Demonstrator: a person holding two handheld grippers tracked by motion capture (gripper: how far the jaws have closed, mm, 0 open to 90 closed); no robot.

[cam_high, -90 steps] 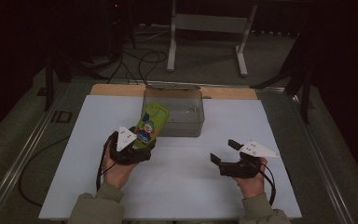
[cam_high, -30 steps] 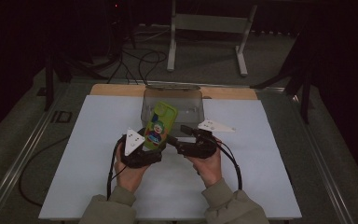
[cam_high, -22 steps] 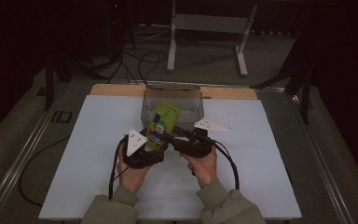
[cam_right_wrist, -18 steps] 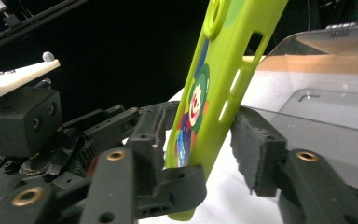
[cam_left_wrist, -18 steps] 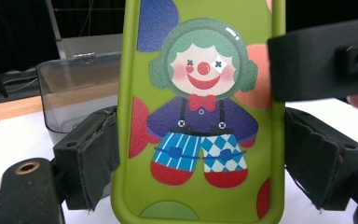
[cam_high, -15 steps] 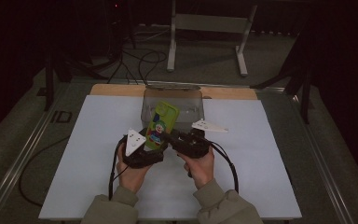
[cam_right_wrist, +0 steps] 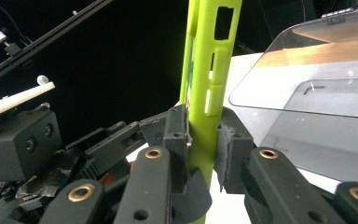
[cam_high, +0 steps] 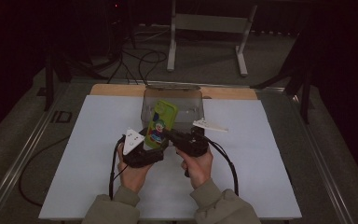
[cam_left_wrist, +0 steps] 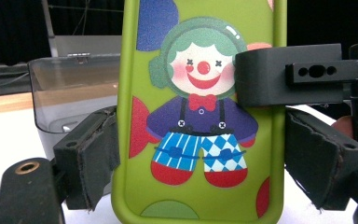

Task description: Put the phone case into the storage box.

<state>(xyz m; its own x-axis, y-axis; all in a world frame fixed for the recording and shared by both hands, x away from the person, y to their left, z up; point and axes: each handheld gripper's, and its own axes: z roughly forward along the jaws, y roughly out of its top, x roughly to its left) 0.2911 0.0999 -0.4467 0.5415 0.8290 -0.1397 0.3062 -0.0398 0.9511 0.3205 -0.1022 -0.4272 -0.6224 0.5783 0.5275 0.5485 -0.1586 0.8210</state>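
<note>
Left gripper (cam_high: 150,148) jaws bracket the green phone case (cam_high: 161,122) edges; whether they touch is unclear. Right gripper (cam_right_wrist: 204,135) clamped across its thickness. Case stands upright at table (cam_high: 98,140) centre, clear plastic box (cam_high: 191,100) at 12 o'clock behind it

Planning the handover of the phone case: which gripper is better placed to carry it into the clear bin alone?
Left, probably. The left gripper clamps the green clown phone case by both long edges, upright before the clear bin. The right gripper only pinches one side edge.
</note>
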